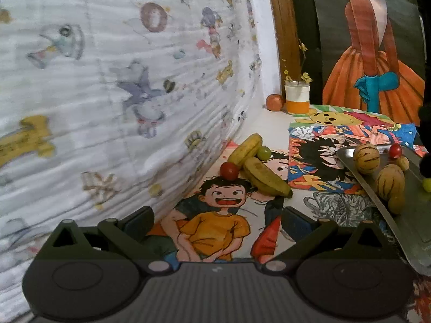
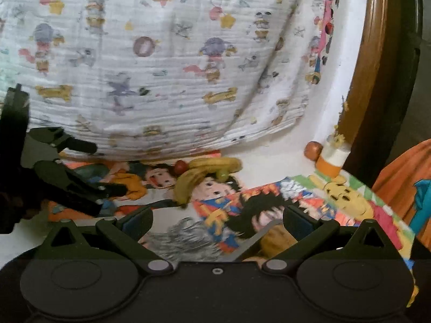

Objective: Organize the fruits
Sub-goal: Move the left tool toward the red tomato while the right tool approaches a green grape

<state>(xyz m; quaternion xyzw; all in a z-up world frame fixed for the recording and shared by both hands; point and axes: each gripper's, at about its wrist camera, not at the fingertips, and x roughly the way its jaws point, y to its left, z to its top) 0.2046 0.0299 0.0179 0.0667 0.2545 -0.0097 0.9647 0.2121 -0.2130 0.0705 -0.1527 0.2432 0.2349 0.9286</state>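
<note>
Currently two bananas [image 1: 258,167], a red fruit [image 1: 229,170] and a green grape [image 1: 264,153] lie touching on the worktop [image 1: 272,123], far of the left gripper [image 1: 215,222]. Risk: nudging either banana rolls the round fruits away. Right, a metal tray [image 1: 404,215] holds striped melons [image 1: 377,169] and small fruits. Both grippers' jaws stand open, empty; right gripper [image 2: 216,222] hovers near the tray.

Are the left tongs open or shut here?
Open: the left tongs show a wide gap between the fingers, with nothing held.

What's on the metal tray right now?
On the metal tray: two striped melons, a red cherry tomato, a green grape, and small brownish fruits. The tray's right side is cut off.
</note>
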